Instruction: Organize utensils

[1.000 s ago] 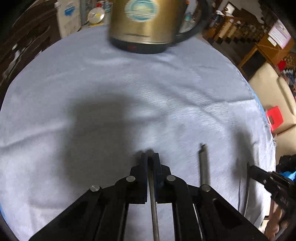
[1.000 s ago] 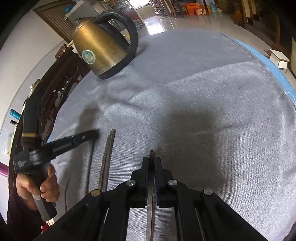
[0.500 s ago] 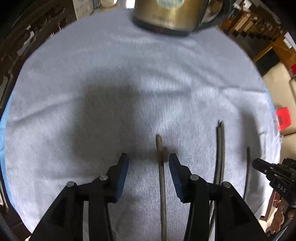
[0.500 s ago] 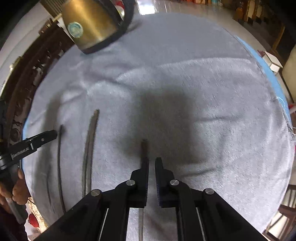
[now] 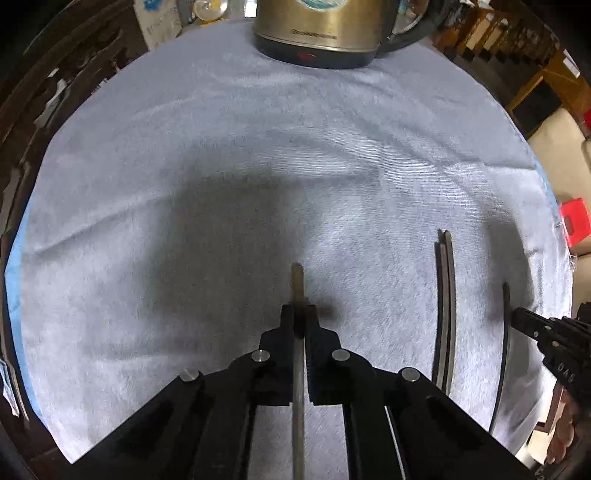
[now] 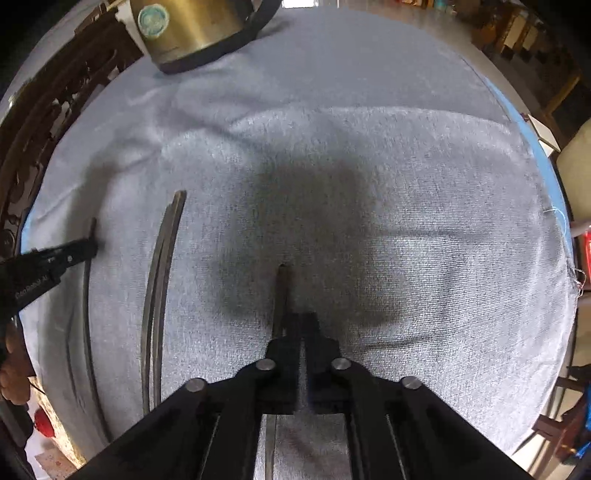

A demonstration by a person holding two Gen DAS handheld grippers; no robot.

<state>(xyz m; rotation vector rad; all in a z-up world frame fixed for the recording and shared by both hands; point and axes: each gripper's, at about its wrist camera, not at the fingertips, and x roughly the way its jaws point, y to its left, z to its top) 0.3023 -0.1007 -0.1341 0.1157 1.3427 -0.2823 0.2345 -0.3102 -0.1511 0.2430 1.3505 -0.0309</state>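
Grey cloth covers the counter, where a chopstick pair lies aligned (done, I'd judge), while the left claw is clamped on one chopstick and the right claw, nearly together, rests beside another

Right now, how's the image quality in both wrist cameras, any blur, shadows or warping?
Left wrist view: strong fisheye bending, a broad dark shadow on the cloth ahead of the left claw, kettle sharp. Right wrist view: same warping, a shadow ahead of the right claw, slightly soft overall.
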